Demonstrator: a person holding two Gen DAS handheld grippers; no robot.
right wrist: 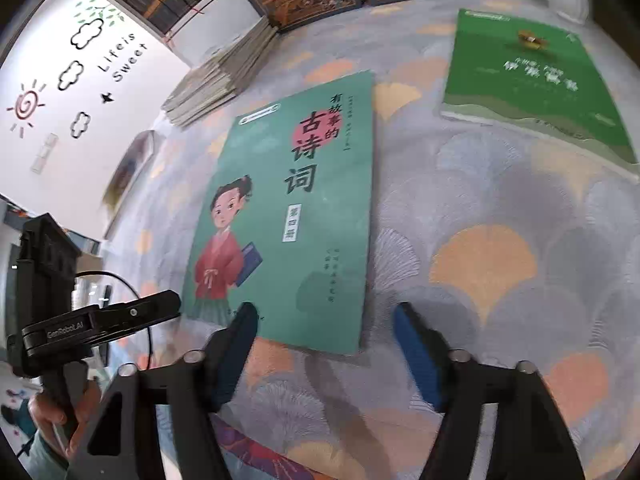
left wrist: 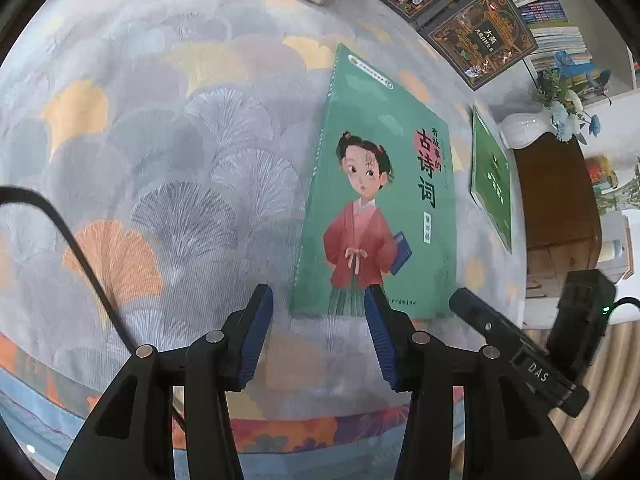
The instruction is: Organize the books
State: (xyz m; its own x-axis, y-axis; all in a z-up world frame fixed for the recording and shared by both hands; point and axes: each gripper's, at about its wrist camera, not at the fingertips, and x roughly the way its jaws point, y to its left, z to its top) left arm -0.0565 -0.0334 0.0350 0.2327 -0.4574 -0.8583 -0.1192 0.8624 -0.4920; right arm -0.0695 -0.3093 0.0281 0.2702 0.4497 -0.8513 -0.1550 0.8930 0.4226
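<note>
Ginkgo-print cloth (left wrist: 168, 152) under scattered books. Teal poetry book (left wrist: 384, 184) flat mid-cloth, just ahead of both tongs. L gripper (left wrist: 318, 336) & R gripper (right wrist: 324, 352) spread, pinching nothing. Risk: thin cover flat on cloth, so pads may skid or crease it w/o lifting.

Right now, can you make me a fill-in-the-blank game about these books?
1. The girl on the teal book wears a ____ robe.
2. The book with a plain cover to the right of it is ____.
3. The left gripper has ____ between its jaws.
4. The flowers stand in a ____ vase.

Missing words: red; green; nothing; white
</note>
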